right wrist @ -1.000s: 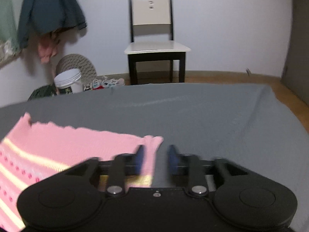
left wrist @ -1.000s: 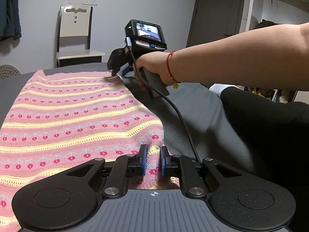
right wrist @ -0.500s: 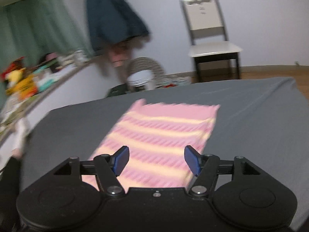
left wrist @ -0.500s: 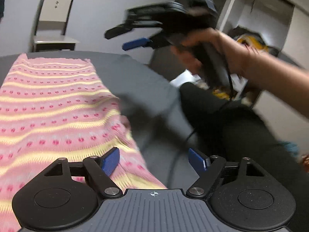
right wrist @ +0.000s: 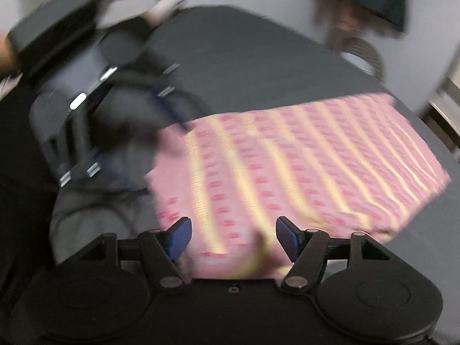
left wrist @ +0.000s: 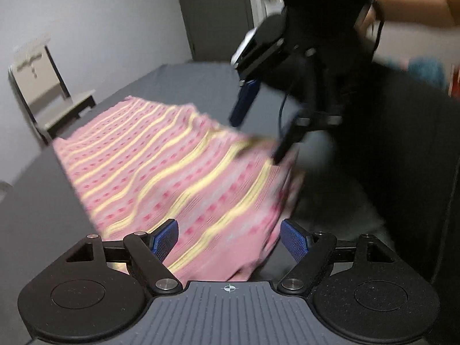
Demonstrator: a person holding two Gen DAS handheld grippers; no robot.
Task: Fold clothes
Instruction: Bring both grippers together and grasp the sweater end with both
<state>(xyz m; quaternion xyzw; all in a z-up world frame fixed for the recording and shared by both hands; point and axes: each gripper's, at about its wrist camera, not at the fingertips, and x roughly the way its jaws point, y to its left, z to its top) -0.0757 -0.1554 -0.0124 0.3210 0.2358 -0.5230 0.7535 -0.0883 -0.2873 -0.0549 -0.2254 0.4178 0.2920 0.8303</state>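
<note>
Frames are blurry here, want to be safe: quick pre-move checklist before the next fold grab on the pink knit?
1. Left tool open: ok, blue pads spread wide with nothing between them.
2. Right tool open: ok, pads apart and empty.
3. Pink knit lying flat on the grey sheet: ok for most of it; the near edge is too blurred to judge.
4. Both tools at the same end of the knit: ok, each shows in the other's view.
5. Edge or corner to grab located: cannot tell, motion blur.
6. Right tool's cable clear of the knit: cannot tell.
</note>
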